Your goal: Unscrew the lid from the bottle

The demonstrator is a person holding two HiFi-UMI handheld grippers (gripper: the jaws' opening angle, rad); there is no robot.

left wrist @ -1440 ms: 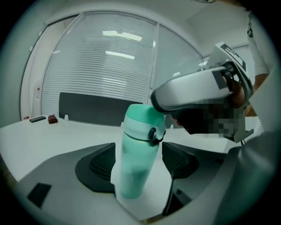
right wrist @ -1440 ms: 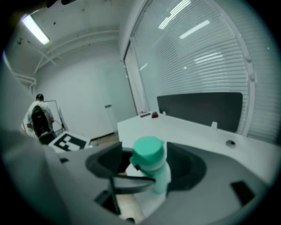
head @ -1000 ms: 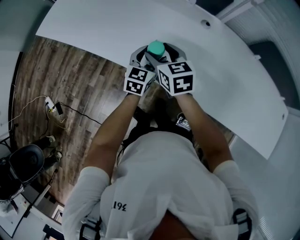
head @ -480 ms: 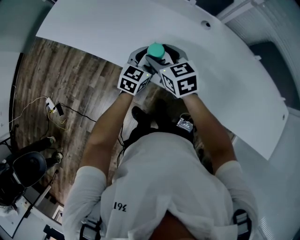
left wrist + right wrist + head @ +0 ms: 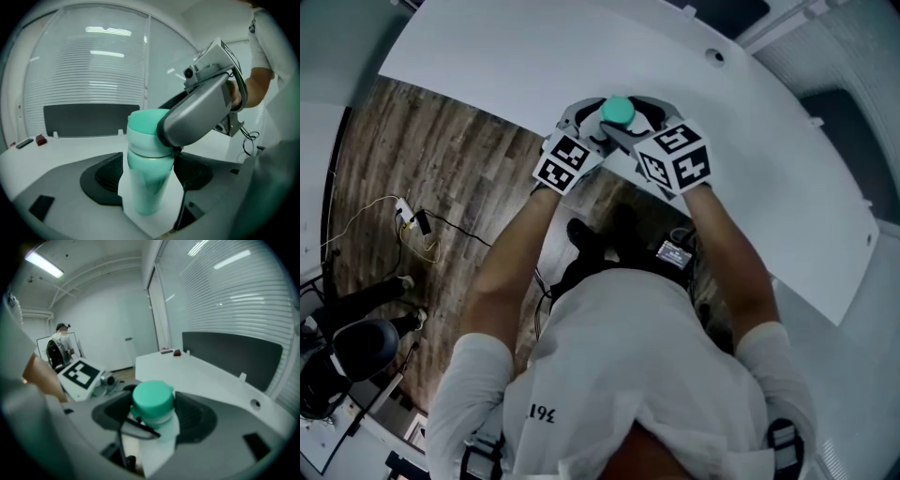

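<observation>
Fingers (image 5: 107, 177) of my left gripper (image 5: 149, 183) are clenched on the bottle (image 5: 145, 194); my right gripper (image 5: 152, 414) pinches its lid (image 5: 152, 398).
I grip the teal body low, pads at 9 and 3 o'clock, so it cannot spin. My right comes in from about 2 o'clock and takes only the cap, leaving the seam free to turn. The bottle is at 12 o'clock ahead of me, at the white table's (image 5: 487, 66) near edge, lid seated.

We record one legible print: three digits (image 5: 542, 411) on the white shirt (image 5: 628, 366), seen upside down, apparently 194; the last figure is doubtful. The left cube (image 5: 565, 161) and right cube (image 5: 677, 157) bear square patterns only; no lettering.
</observation>
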